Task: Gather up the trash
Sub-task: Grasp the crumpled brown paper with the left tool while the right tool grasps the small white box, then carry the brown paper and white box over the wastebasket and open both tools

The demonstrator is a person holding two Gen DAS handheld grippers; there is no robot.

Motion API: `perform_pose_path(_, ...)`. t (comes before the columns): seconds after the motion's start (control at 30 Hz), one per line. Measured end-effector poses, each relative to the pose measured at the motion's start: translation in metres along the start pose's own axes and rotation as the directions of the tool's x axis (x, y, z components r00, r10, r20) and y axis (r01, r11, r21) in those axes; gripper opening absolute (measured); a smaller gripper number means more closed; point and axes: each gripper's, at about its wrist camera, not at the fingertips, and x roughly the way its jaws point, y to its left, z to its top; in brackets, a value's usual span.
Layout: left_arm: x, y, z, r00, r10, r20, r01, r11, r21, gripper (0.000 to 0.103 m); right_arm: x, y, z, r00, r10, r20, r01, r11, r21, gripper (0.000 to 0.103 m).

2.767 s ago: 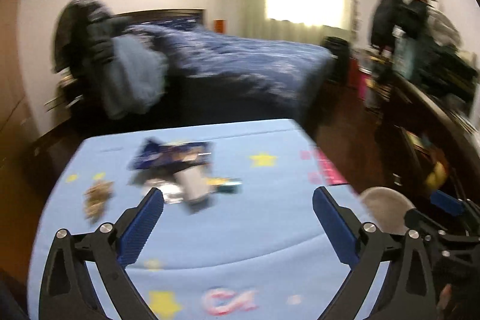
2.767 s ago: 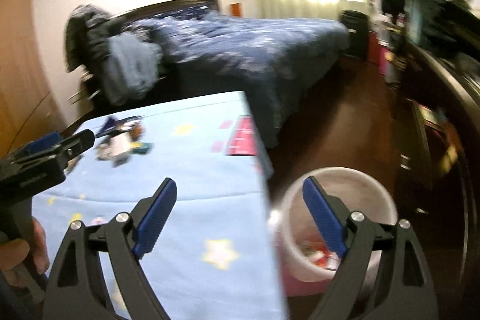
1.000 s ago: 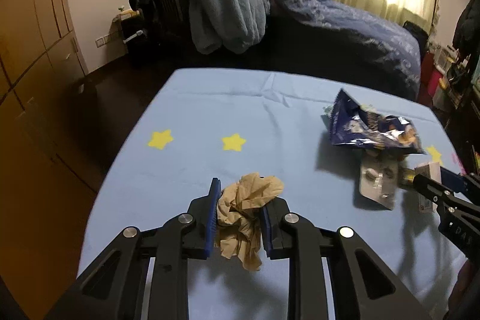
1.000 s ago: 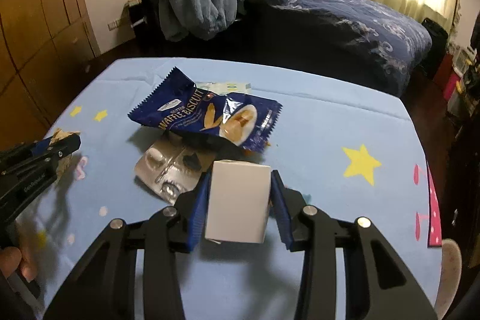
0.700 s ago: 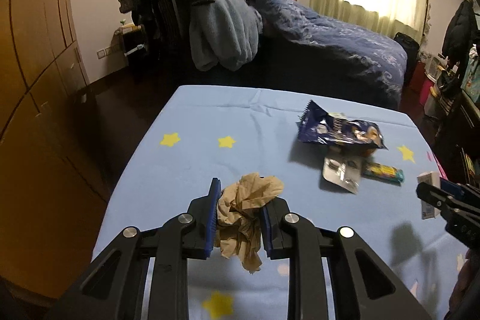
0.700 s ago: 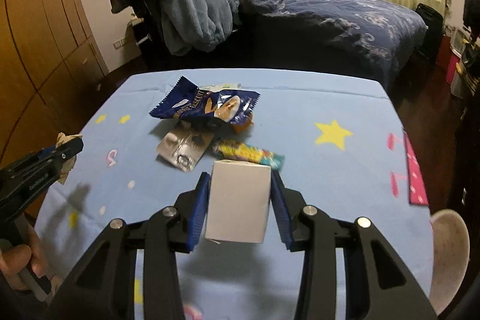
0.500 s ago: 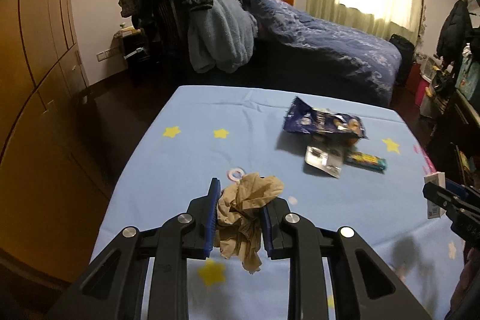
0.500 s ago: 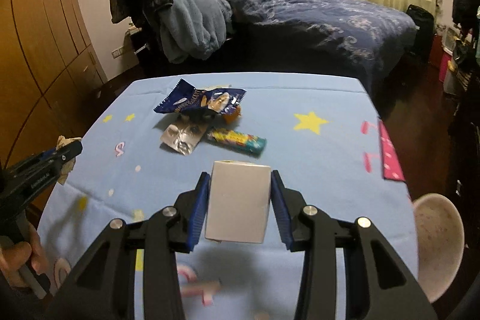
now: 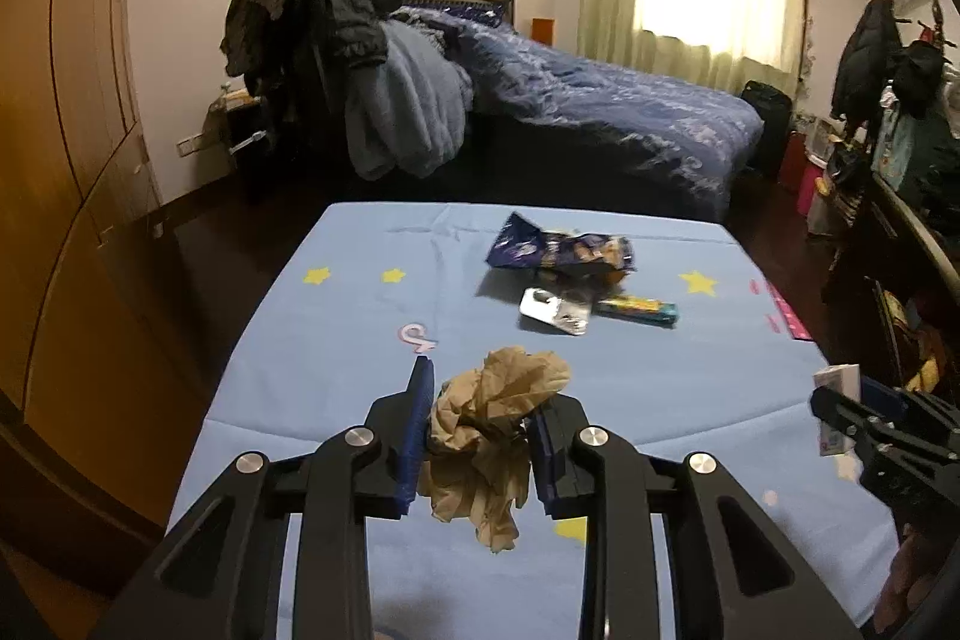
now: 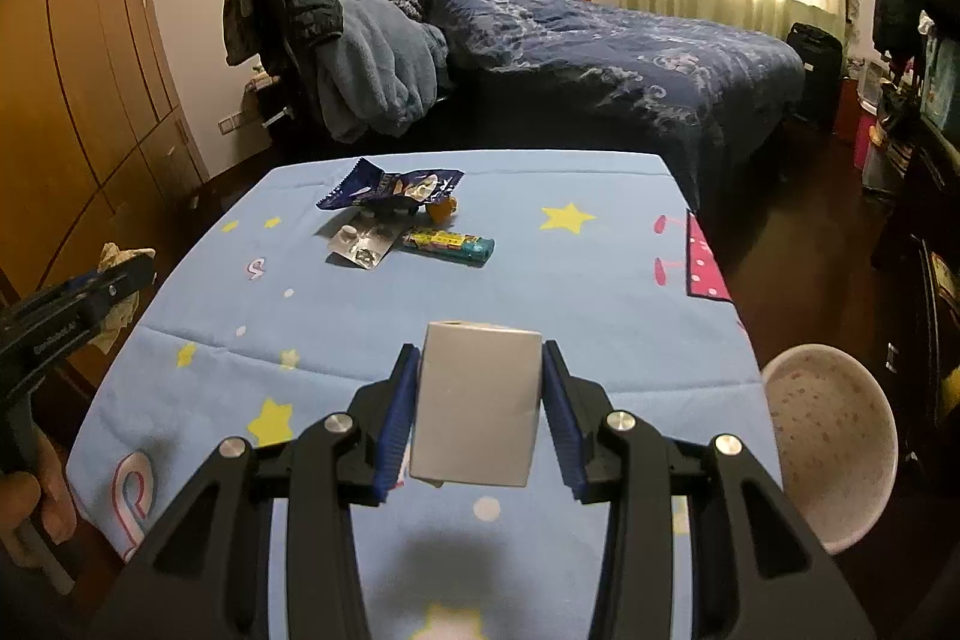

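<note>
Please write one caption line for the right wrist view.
Right gripper holds a small white carton above the blue star-printed tablecloth; wrappers remain.

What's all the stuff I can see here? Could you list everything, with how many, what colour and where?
Crumpled paper: one, tan, between the left gripper's fingers.
Small box: one, silver-white, clamped in the right gripper.
Snack wrapper: one, dark blue, far part of the table.
Blister pack: one, silver, just in front of the wrapper.
Candy tube: one, multicoloured with a teal end, right of the blister pack.
Table cover: one, light blue with yellow stars.
Bin: one, white, on the floor by the table's right edge.
Bed: one, navy bedding, behind the table.
Clothes pile: grey and blue, left of the bed.
Left gripper: black, blue pads.
Right gripper: the same.
</note>
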Motion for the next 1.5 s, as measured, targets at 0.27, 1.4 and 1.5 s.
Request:
perform_pose_path(0.27, -0.020, -0.047, 0.008, 0.995, -0.090, 0.042, 0.087, 0.994, 0.072, 0.029, -0.026, -0.019, -0.013, 0.999, -0.031, 0.025, 0.030, 0.999, 0.032, 0.041)
perform_pose_path(1.4, 0.064, -0.380, 0.016, 0.821, -0.544, -0.174, 0.567, 0.740, 0.362, 0.035, -0.047, -0.274, -0.071, 0.926, -0.375, -0.033, 0.357, 0.846, 0.396, 0.041)
perform_pose_path(1.5, 0.071, -0.391, 0.010, 0.824, -0.535, -0.187, 0.563, 0.734, 0.381, 0.063, -0.054, -0.276, -0.073, 0.919, -0.394, -0.023, 0.370, 0.839, 0.399, 0.041)
